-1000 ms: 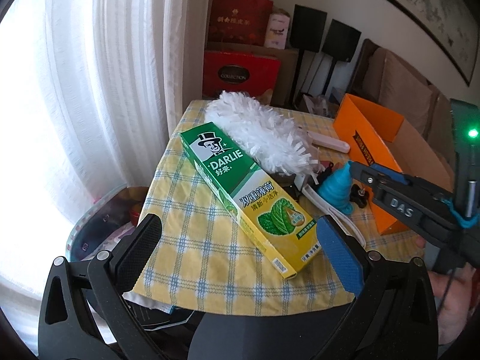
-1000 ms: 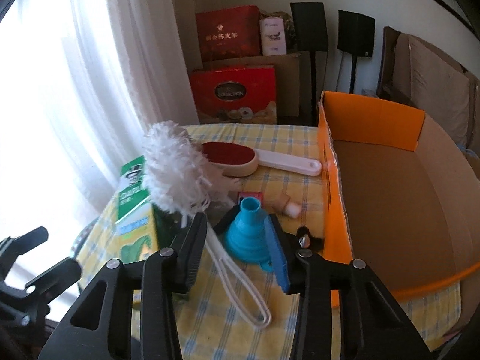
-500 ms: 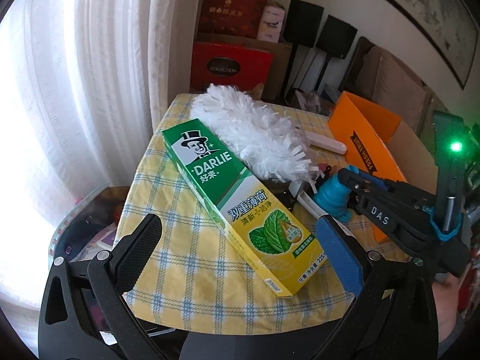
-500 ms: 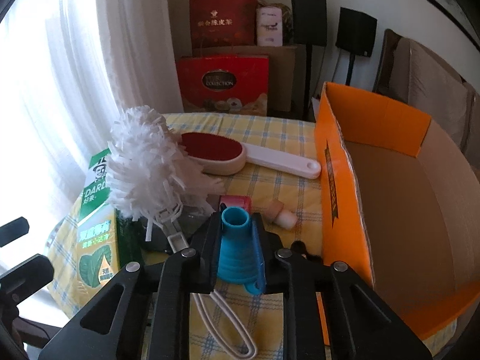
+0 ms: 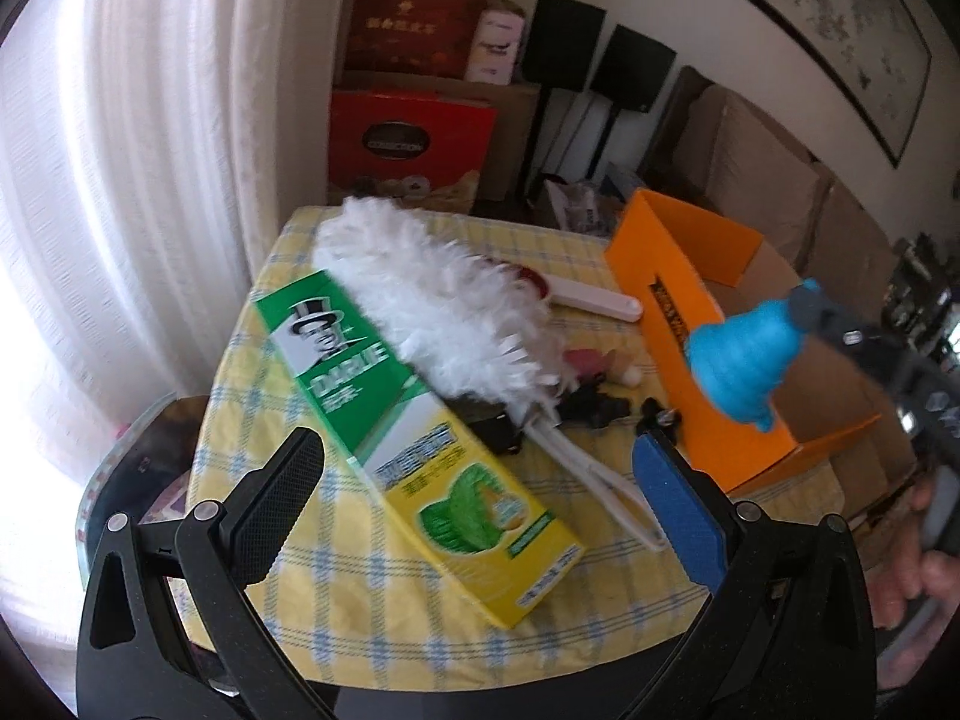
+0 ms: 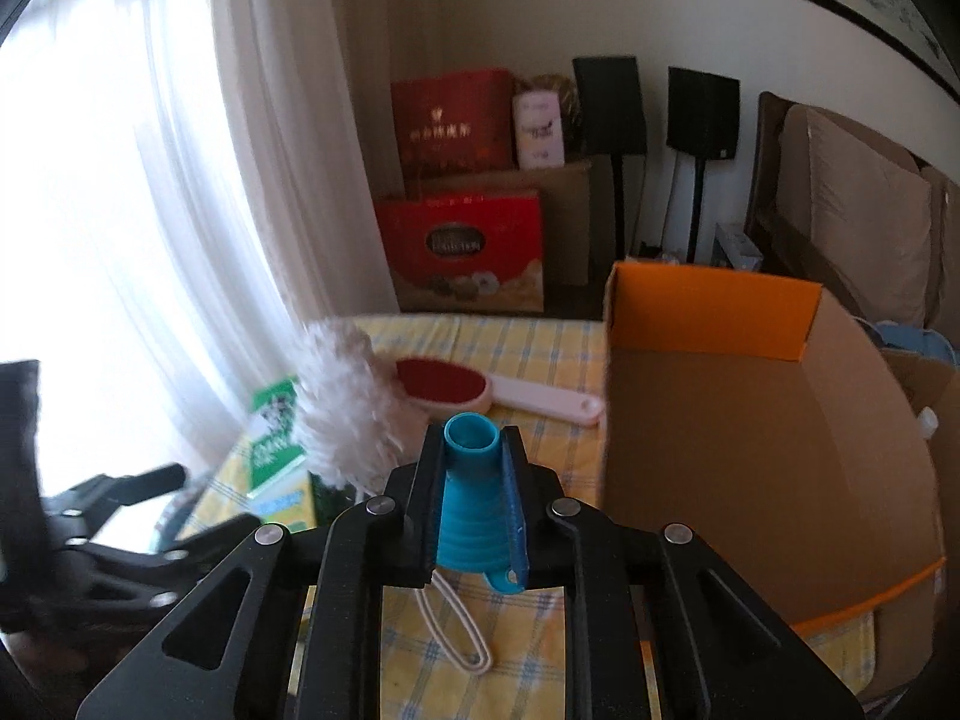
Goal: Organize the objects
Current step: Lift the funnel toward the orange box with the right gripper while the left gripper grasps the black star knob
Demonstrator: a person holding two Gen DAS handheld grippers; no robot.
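My right gripper (image 6: 471,450) is shut on a blue collapsible funnel (image 6: 471,501), held off the table with its spout pointing away. In the left wrist view the funnel (image 5: 741,360) hangs at the near left wall of the open orange cardboard box (image 5: 678,312). My left gripper (image 5: 480,480) stands open above a green and yellow toothpaste box (image 5: 414,414) that lies diagonally on the checked tablecloth (image 5: 252,414), nothing between its fingers. A white feather duster (image 5: 438,294) lies beside the toothpaste box.
A red lint brush with a white handle (image 6: 492,393) lies behind the duster. Small dark items (image 5: 594,411) and a cork-like piece (image 5: 630,375) sit near the orange box (image 6: 750,420). White curtains (image 5: 120,180) hang at the left; red gift boxes (image 6: 462,246) stand beyond the table.
My right gripper closed on the blue funnel and lifted it off the table toward the orange box. The left gripper drifted a little over the toothpaste box and stayed open.
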